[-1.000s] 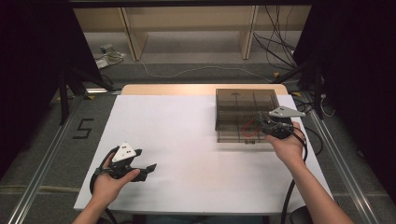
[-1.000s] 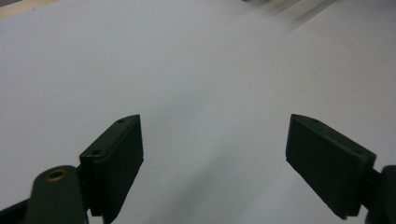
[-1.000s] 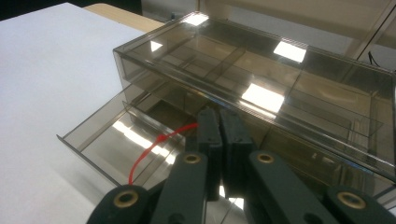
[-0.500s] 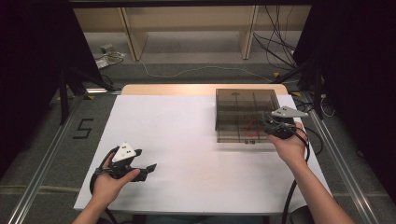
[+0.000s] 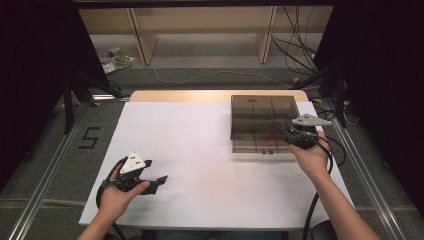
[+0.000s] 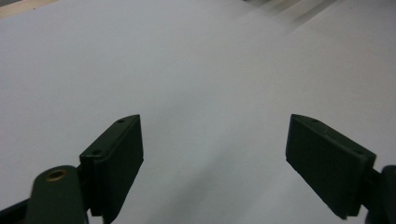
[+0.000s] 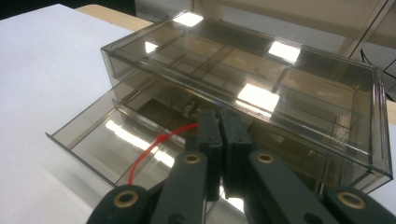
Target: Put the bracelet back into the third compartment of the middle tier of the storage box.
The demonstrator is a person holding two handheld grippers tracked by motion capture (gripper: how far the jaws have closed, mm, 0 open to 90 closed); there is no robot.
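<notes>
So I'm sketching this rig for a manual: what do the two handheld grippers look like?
Both are black. The left gripper and the right gripper each carry a grey three-cornered plate on top and trail a black cable. The jaws are flat, dark rectangular pads on arms with brass-coloured pivot rivets. No sleeves show on the forearms.

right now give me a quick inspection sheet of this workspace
surface: white table top, bare wood strip at the far edge.
job's things: smoky clear drawer box; lower drawer pulled open, red cord lying in it.
clutter: nothing seen on the table.
grippers: left hand-held gripper open, over bare table; right hand-held gripper shut at the open drawer, whether it pinches the cord cannot be told.
cables: one trails from each gripper; more lie on the floor.
surroundings: wooden shelf frame, black curtains, a taped 5 on the floor.
</notes>
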